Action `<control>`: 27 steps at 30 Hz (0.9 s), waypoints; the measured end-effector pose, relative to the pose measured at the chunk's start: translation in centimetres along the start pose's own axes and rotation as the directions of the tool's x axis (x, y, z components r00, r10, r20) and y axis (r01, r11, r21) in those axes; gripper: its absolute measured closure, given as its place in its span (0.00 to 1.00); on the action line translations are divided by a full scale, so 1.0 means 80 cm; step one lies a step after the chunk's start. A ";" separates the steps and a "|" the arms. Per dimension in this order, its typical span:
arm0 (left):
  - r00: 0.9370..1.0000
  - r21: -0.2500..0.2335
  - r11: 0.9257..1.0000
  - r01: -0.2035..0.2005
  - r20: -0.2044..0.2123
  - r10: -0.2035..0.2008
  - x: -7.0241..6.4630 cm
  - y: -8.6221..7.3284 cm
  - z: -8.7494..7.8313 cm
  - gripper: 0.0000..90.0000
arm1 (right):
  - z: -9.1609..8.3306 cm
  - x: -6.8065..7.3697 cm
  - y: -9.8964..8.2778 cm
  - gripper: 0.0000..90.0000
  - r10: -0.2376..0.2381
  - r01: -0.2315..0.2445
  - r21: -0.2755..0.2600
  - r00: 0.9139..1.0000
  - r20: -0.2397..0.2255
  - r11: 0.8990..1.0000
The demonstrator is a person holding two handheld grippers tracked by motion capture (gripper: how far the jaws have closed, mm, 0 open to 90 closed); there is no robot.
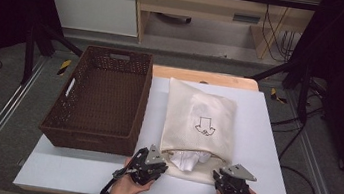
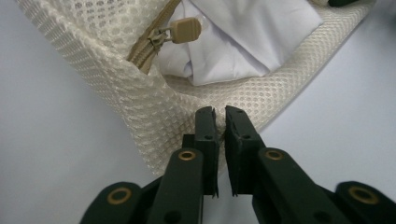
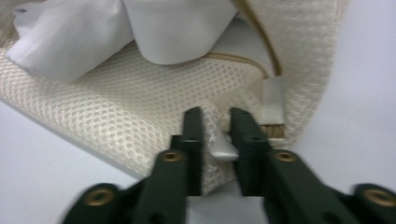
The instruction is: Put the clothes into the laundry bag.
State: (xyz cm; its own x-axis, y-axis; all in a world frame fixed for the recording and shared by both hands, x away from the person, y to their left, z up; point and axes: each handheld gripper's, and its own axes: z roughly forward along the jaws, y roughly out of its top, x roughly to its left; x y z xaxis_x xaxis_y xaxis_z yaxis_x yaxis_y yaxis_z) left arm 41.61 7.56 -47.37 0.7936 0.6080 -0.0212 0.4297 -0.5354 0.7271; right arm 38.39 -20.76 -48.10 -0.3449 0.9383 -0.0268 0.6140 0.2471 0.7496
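A cream mesh laundry bag (image 1: 200,116) with a black arrow print lies on the white table, its zipped mouth open toward me. A white garment (image 1: 189,160) pokes out of that mouth. My left gripper (image 1: 164,165) is at the bag's near left corner, with its jaws pinched together over the mesh edge (image 2: 154,121), just below the tan zipper pull (image 2: 186,30). My right gripper (image 1: 219,174) is at the near right corner. In the right gripper view its jaws (image 3: 216,114) are shut on a bunched fold of mesh (image 3: 116,112) beside the zipper's end.
A dark brown wicker basket (image 1: 57,112) stands empty to the left of the bag, close to its long side. The white table top (image 1: 263,154) has bare room right of the bag and along the front edge. Floor rails and a dark frame surround the table.
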 end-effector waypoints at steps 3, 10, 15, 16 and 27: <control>1.000 -0.028 0.999 0.018 0.014 -0.018 0.003 0.004 -0.015 0.97 | -0.008 -0.008 0.000 0.95 0.028 -0.028 -0.007 1.000 -0.008 1.000; 0.995 -0.063 0.993 0.102 0.021 -0.100 0.020 0.003 -0.048 0.98 | -0.030 -0.025 -0.003 0.96 0.066 -0.066 -0.046 0.998 -0.013 0.997; 0.991 -0.021 0.991 0.133 -0.003 -0.133 0.027 -0.011 -0.044 0.97 | -0.024 -0.029 -0.011 0.89 0.070 -0.070 0.007 0.998 0.000 0.998; 0.992 -0.011 0.992 0.126 -0.009 -0.126 0.026 -0.013 -0.041 0.97 | -0.022 -0.027 -0.012 0.86 0.075 -0.075 0.012 0.997 0.002 0.997; 0.995 -0.076 0.995 0.063 -0.076 -0.069 -0.001 0.007 -0.040 0.53 | -0.041 0.013 0.015 0.57 0.020 -0.044 -0.157 0.988 -0.153 0.987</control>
State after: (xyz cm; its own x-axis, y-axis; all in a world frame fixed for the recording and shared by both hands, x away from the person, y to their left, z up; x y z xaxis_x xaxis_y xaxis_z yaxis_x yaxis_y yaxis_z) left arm 40.44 9.05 -44.77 0.7271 0.6862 -0.0191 0.4448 -0.4497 0.7746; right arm 36.48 -20.30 -45.03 -0.4372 0.8949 0.0893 0.5094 0.1645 0.8446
